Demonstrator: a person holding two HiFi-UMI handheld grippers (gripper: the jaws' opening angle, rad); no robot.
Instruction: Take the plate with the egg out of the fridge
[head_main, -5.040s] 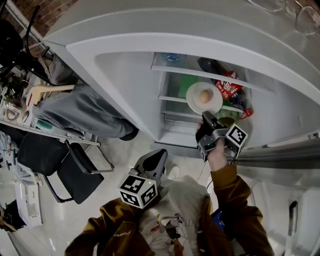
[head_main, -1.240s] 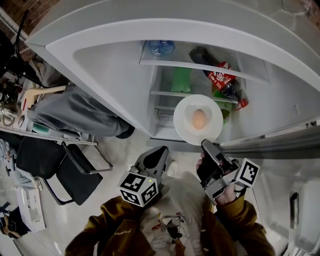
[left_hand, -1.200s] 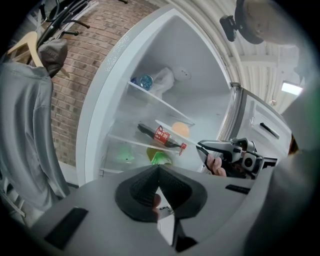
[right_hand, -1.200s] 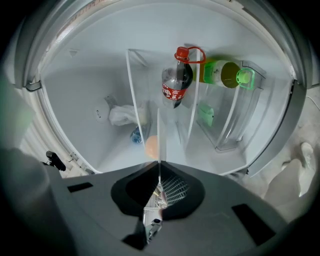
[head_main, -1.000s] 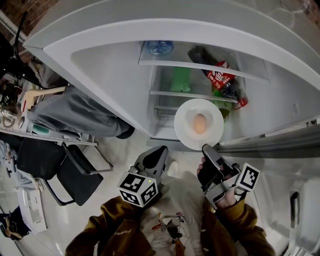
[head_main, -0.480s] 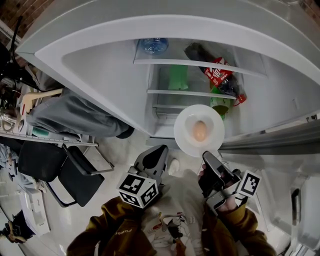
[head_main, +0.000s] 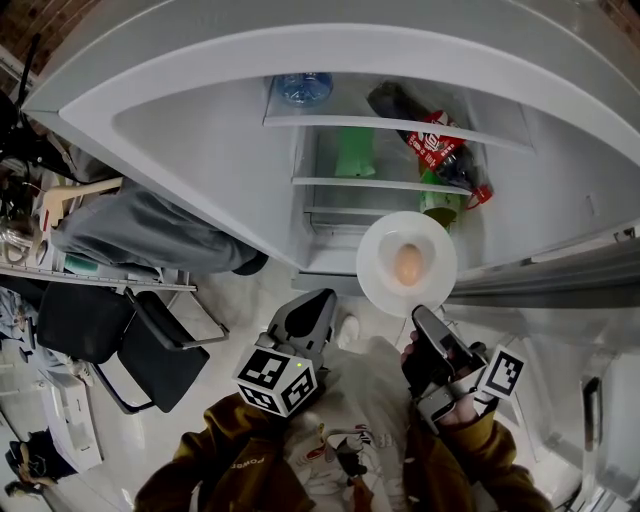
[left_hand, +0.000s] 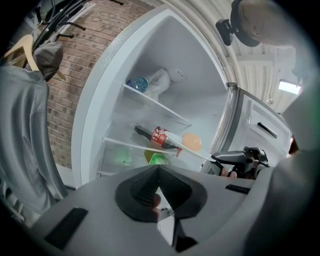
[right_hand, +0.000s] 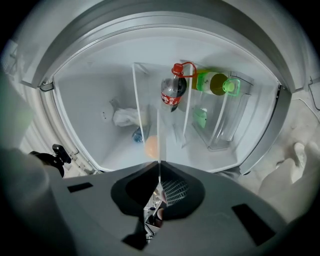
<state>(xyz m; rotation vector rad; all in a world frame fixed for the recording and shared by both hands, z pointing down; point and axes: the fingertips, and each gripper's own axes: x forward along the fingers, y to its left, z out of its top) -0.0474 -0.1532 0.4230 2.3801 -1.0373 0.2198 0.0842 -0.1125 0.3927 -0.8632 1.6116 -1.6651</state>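
White plate (head_main: 378, 272) with a pale brown egg (head_main: 407, 264) at its middle hangs level before the open fridge (head_main: 190, 140). It is pinched at its 6 o'clock rim by the right tongs (head_main: 419, 314), whose jaws are closed on that edge; in the right gripper view the plate shows edge-on as a thin line rising from the jaws. At 9 o'clock of them the left tongs (head_main: 318, 302) sit by the person's chest, jaws pressed together with nothing between. Inside the fridge, at 1 o'clock of the plate, a cola bottle (head_main: 440, 150) lies tilted across a shelf, a green bottle (head_main: 436, 205) just beneath it, and a water bottle (head_main: 303, 88) rests at 11 o'clock on the top shelf
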